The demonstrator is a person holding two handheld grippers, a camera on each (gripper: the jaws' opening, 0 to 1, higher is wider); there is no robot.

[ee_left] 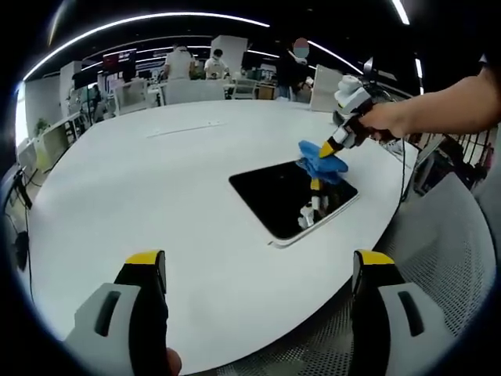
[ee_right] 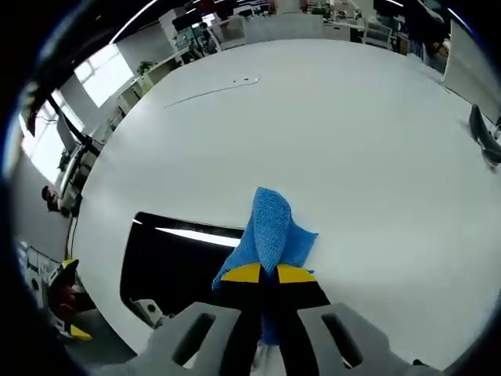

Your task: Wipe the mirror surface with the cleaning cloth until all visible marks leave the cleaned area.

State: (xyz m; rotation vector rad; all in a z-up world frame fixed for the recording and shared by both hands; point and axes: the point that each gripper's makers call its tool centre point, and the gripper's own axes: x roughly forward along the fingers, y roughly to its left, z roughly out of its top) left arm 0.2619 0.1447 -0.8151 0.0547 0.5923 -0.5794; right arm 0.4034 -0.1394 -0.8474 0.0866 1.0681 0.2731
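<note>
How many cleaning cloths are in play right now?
1: a blue cloth pinched in the right claw, at the far edge of the mirror on the white table. The left claw holds none.

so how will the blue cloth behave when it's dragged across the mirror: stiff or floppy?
Probably floppy: the blue cloth folds and drapes past the right gripper, whose jaws are shut on it. Likely light, since it hangs bunched from the tips in the left gripper view. It may slide easily on the mirror, which looks glossy.
</note>
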